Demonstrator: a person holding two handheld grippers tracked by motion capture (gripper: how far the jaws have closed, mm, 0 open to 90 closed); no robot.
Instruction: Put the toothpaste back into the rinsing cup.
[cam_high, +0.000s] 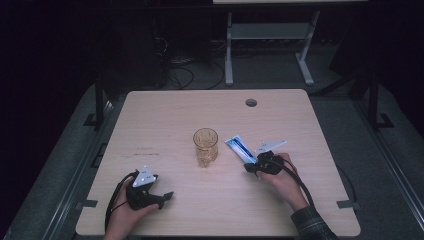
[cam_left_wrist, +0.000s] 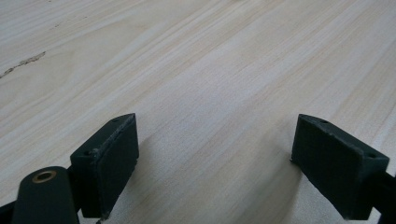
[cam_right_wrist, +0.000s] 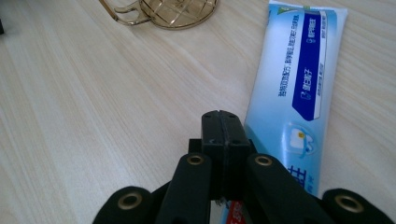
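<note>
A flat, pale wooden table (cam_high: 165, 120) with fine straight grain lines, rounded corners and a small round hole (cam_high: 251, 102) near the far edge. In the middle, a little golden cup (cam_high: 205, 146) made of thin wire, round and see-through like a cage. Just to its right, a soft, flat toothpaste tube (cam_high: 240, 148), shiny blue and white with a dark blue stripe and small writing, lying on the wood. Left gripper (cam_high: 159, 196) down near the front left of the table, black and blocky, with a grey three-cornered plate on top; jaws wide apart, square dark pads (cam_left_wrist: 109, 158) with rough edges, just bare wood between them, nothing held. Right gripper (cam_high: 248, 167) at the near end of the tube, held in a hand with a checked sleeve; jaws pressed tight together, pads flat against each other, nothing between them. Closed tip right beside the left edge of the tube (cam_right_wrist: 299, 88), maybe touching it, hard to tell.
</note>
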